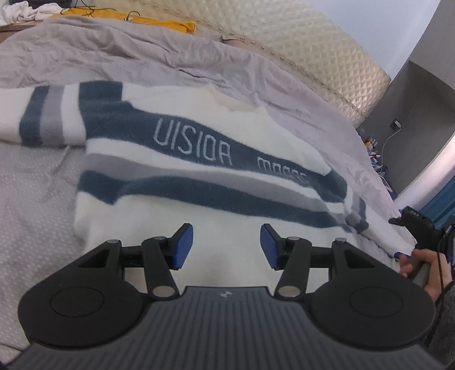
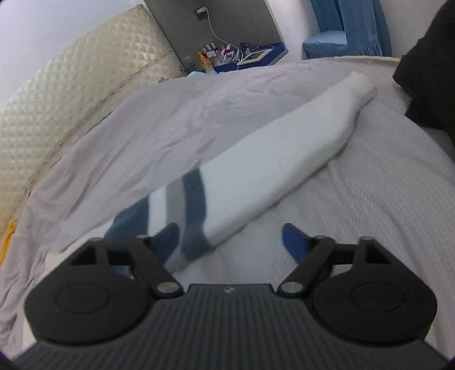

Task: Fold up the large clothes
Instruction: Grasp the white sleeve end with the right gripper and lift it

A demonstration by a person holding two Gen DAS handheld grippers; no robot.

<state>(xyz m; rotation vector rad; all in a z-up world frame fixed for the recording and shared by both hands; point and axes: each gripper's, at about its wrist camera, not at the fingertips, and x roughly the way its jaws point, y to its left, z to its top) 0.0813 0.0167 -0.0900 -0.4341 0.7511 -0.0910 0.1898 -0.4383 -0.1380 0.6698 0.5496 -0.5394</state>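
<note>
We see a bed [image 1: 37, 199] covered by a pale dotted sheet, with a crumpled grey duvet [image 1: 119, 54] across its far part and a cream quilted headboard [image 1: 298, 51] behind it. On the bed lies the sweater [image 1: 176, 159], white with dark blue and grey stripes and pale lettering on the widest blue band, spread flat with its front up. One sleeve [image 2: 278, 159] stretches out over the sheet, its striped end nearest the right claw. A yellow cloth [image 1: 159, 21] lies by the headboard.

Our left claw [image 1: 227, 246] hovers above the white lower part of the sweater, jaws partly open with nothing between them. Our right claw [image 2: 230, 242] stands wide open over the striped end of the sleeve; the picture is blurred there, yet the pads grip nothing. A hand [image 1: 421, 267] holds that right claw at the sweater's edge.
</note>
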